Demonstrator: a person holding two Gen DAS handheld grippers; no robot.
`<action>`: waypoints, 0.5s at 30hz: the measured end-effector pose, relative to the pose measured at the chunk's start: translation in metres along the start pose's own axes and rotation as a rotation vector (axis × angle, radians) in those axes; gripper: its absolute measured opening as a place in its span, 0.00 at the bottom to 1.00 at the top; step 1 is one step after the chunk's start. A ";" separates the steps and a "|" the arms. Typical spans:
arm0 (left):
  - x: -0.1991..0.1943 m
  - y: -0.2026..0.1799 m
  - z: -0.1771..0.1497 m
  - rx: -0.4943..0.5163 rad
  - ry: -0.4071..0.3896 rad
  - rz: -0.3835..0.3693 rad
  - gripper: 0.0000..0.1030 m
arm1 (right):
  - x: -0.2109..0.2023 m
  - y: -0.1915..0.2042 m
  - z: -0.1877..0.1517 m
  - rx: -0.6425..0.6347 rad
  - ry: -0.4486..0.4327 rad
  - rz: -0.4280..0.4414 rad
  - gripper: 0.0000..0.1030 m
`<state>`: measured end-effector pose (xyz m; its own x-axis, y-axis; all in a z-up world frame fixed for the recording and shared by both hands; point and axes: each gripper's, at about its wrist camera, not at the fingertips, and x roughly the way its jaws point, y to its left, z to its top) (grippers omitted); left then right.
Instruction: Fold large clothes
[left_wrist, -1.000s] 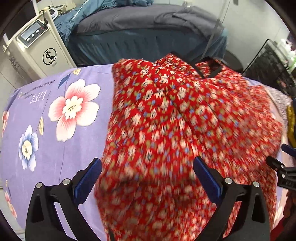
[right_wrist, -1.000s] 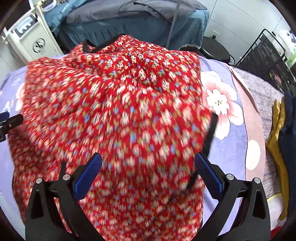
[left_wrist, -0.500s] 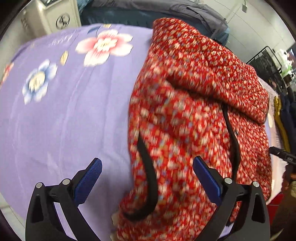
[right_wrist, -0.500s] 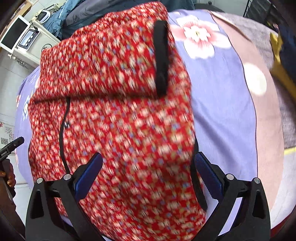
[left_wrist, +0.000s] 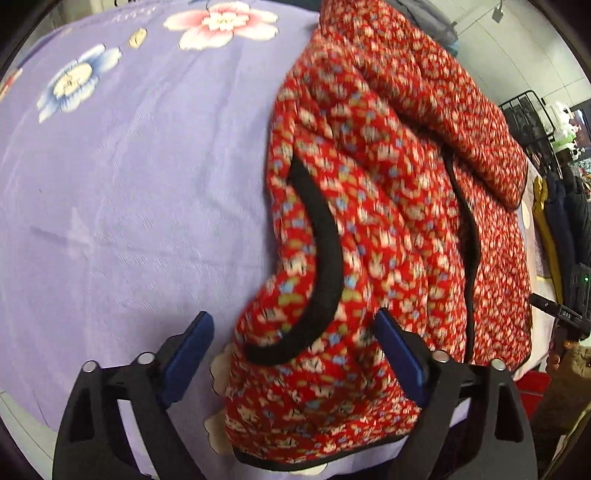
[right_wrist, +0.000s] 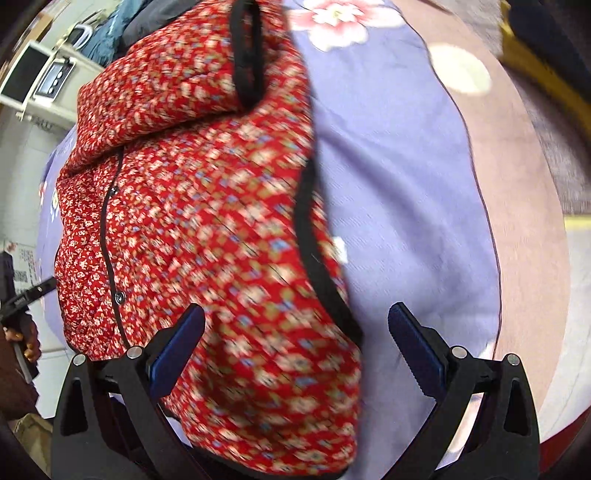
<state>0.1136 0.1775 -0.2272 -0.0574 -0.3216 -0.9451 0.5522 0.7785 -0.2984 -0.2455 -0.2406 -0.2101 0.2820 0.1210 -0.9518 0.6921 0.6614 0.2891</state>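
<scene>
A red floral quilted jacket (left_wrist: 388, 206) with black trim lies on a purple flowered sheet (left_wrist: 129, 184). Its sleeves are folded across the body. In the left wrist view the open left gripper (left_wrist: 295, 354) hovers over the near hem, with a black-edged fold (left_wrist: 325, 258) between the blue pads. In the right wrist view the jacket (right_wrist: 207, 206) fills the left half, and the open right gripper (right_wrist: 295, 350) straddles its near black-trimmed edge (right_wrist: 317, 266). Neither gripper holds cloth.
A dusty-pink band of the sheet (right_wrist: 524, 206) runs along the right side. Dark and yellow clothes (left_wrist: 554, 229) hang at the far right. A white machine with a screen (right_wrist: 40, 77) stands behind the bed. The other gripper's tip (left_wrist: 554, 310) shows at the right edge.
The jacket, held up and spread a second ago, now lies on the sheet with the sleeves folded in. Both grippers have pulled back toward the near hem.
</scene>
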 end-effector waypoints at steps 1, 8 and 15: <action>0.002 -0.001 -0.002 0.005 0.008 -0.012 0.78 | 0.000 -0.004 -0.003 0.011 0.003 0.017 0.95; 0.009 0.001 -0.010 0.015 0.017 -0.057 0.76 | 0.001 -0.027 -0.024 0.029 0.039 0.114 0.87; 0.012 0.008 -0.013 0.027 0.030 -0.069 0.78 | 0.015 -0.031 -0.003 0.051 0.083 0.182 0.87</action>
<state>0.1066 0.1871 -0.2430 -0.1202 -0.3573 -0.9262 0.5679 0.7405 -0.3594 -0.2648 -0.2571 -0.2332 0.3509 0.2971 -0.8880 0.6681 0.5851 0.4597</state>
